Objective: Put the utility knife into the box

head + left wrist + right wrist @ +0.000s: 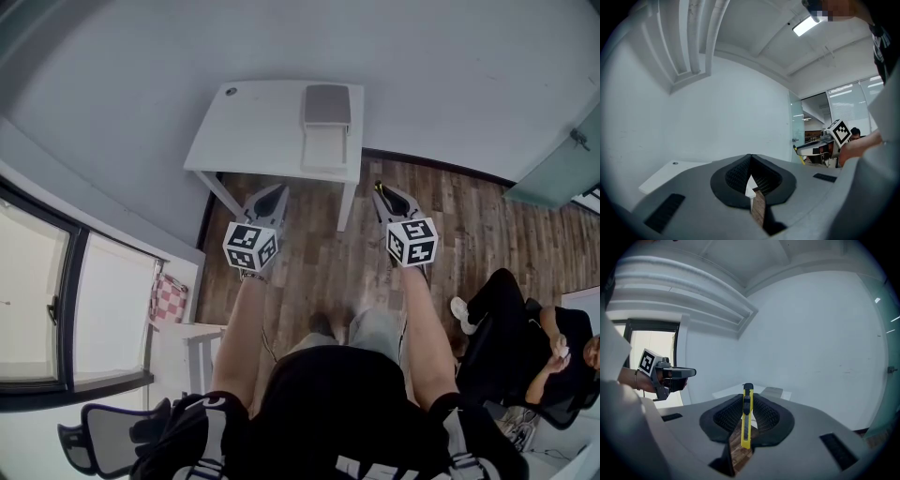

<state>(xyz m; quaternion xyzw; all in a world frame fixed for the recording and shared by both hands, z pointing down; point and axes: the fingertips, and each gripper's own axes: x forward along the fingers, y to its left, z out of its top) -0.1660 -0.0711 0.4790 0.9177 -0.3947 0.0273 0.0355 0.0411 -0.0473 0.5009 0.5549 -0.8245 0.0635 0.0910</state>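
The yellow utility knife [746,420] stands on edge between the pads of my right gripper [747,397], which is shut on it, its tip reaching past the jaws. In the head view the right gripper [387,199] hangs over the wooden floor just in front of the white table [248,131]. The box [325,145] sits on the table's right part, its grey lid [326,103] folded back. My left gripper [270,200] is level with the right one, short of the table's front edge. It is shut and holds nothing [751,158].
A person sits on a chair at the right [530,342]. A dark office chair [108,436] is at the lower left, next to a small white stand with a checkered cloth [169,298]. A window [37,291] lines the left wall and a glass door [562,169] the right.
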